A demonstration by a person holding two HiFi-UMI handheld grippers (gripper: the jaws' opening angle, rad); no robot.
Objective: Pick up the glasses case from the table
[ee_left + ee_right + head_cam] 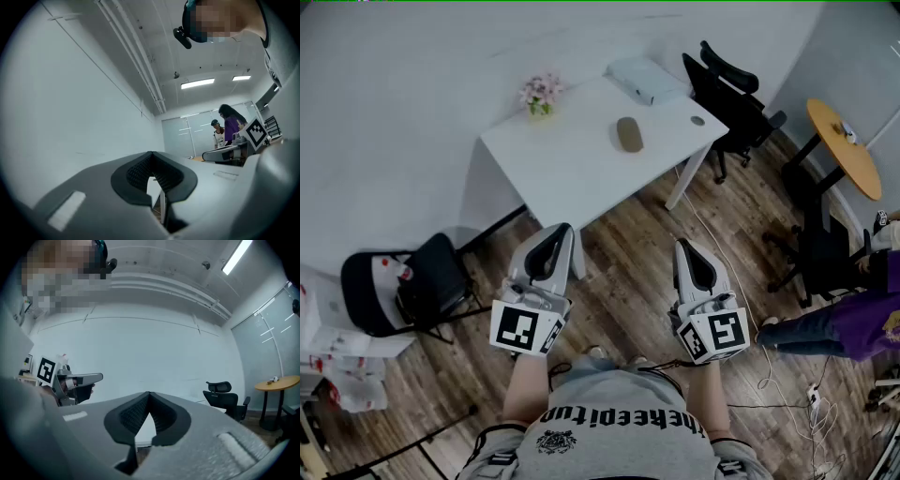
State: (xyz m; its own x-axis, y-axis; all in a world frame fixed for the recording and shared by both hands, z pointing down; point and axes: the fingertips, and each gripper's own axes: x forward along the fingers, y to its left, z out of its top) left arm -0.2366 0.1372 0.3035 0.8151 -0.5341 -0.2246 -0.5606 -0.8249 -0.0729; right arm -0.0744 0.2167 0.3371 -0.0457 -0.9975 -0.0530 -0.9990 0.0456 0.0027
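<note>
The glasses case (629, 134), a brown oval, lies on the white table (572, 169) towards its right half. Both grippers hover over the wooden floor, short of the table's near edge. My left gripper (559, 231) is shut with nothing in it, its tip near the table's front edge. My right gripper (683, 247) is also shut and empty, further right beside the table leg. In the left gripper view the left gripper's tips (151, 153) meet, tilted slightly up at a wall. The right gripper view shows the right gripper's tips (148, 393) together and a strip of table beyond. The case appears in neither gripper view.
On the table stand a small pot of pink flowers (541, 95), a white box (643, 79) and a small round object (697, 120). A black office chair (729, 94) is at the table's right end, a black folding chair (417, 281) at left, a round wooden table (846, 145) and a seated person (848, 323) at right.
</note>
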